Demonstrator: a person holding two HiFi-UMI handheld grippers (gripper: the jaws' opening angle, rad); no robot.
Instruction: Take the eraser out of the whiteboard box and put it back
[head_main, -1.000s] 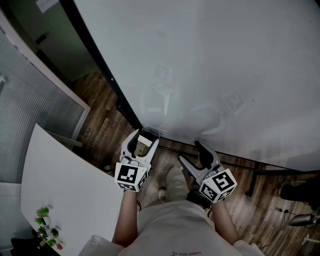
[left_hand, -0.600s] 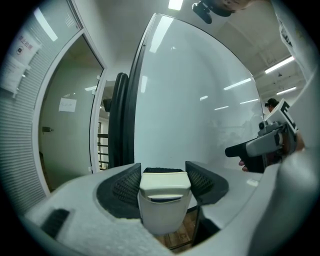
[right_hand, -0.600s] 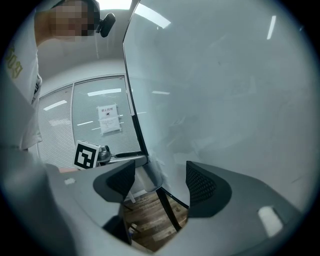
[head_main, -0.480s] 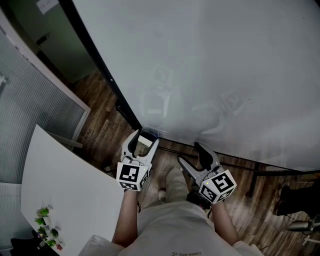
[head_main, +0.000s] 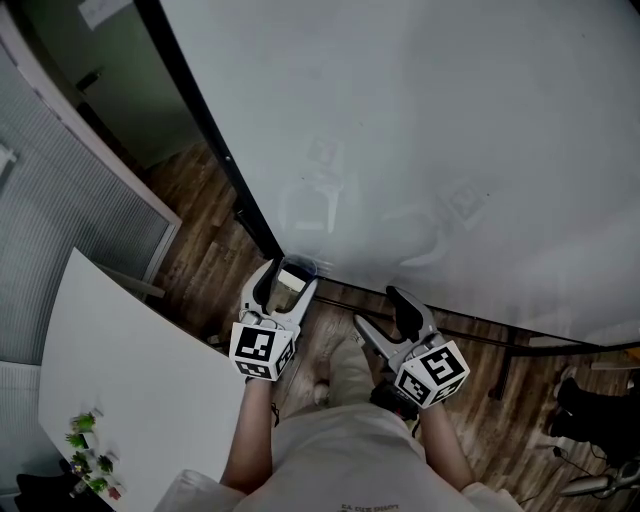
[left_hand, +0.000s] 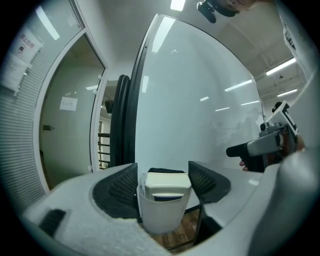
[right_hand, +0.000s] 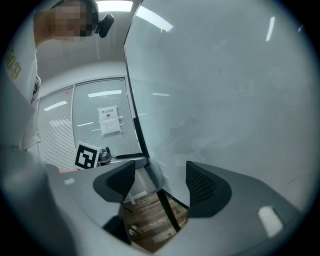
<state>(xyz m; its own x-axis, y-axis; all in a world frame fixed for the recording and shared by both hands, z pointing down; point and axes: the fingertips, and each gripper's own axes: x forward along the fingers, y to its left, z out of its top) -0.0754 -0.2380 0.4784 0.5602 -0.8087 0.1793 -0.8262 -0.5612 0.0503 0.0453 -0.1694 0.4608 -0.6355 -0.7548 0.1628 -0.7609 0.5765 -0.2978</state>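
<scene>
The eraser (left_hand: 167, 184), probably light and stiff, sat in the box (left_hand: 161, 217) at 12 o'clock, between the wide-open left gripper (left_hand: 164, 172); best pinched by its sides. The right gripper (right_hand: 159, 182) gaped empty.

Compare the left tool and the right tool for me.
The left tool has the whiteboard box, holding the eraser, between its jaws; the right tool has nothing between its jaws. The left tool is up at the whiteboard; the right tool is held farther back. Both are open.
</scene>
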